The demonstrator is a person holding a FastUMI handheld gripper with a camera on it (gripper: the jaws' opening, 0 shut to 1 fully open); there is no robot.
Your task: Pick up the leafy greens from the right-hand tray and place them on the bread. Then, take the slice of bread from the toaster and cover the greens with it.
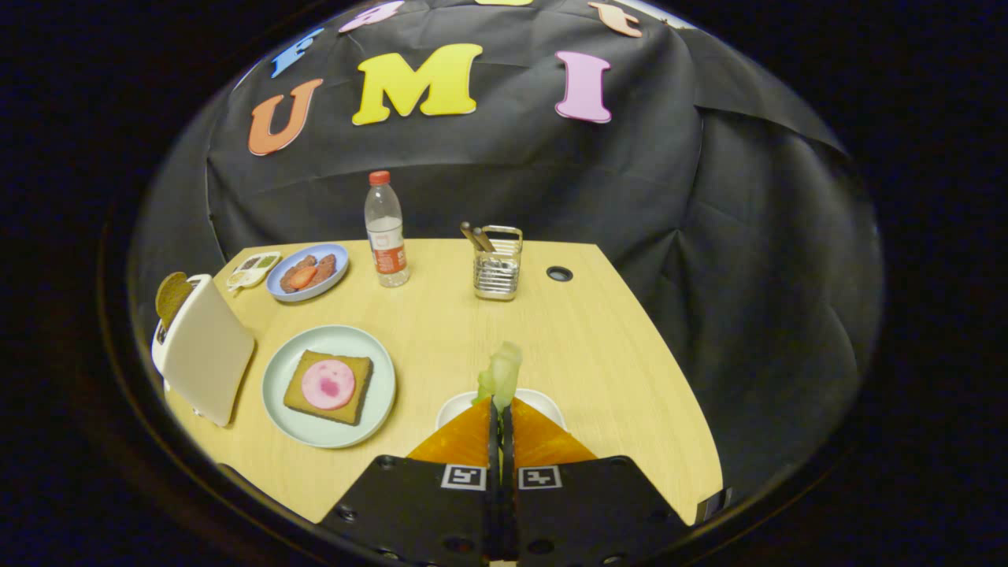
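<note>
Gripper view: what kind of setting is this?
Likely a staged breakfast table in a recording booth: light wooden tabletop, cream toaster holding brown bread, pale green plate of bread with a pink slice. The hand-held gripper is shut on pale leafy greens.

Claw (499, 411) clamped tight on the pale green leafy greens (502, 372), held above the small white tray (543, 400) on the light wooden surface (598, 346), round pale-green plate (283, 409) with brown bread slice (303, 398) off to the left.
</note>
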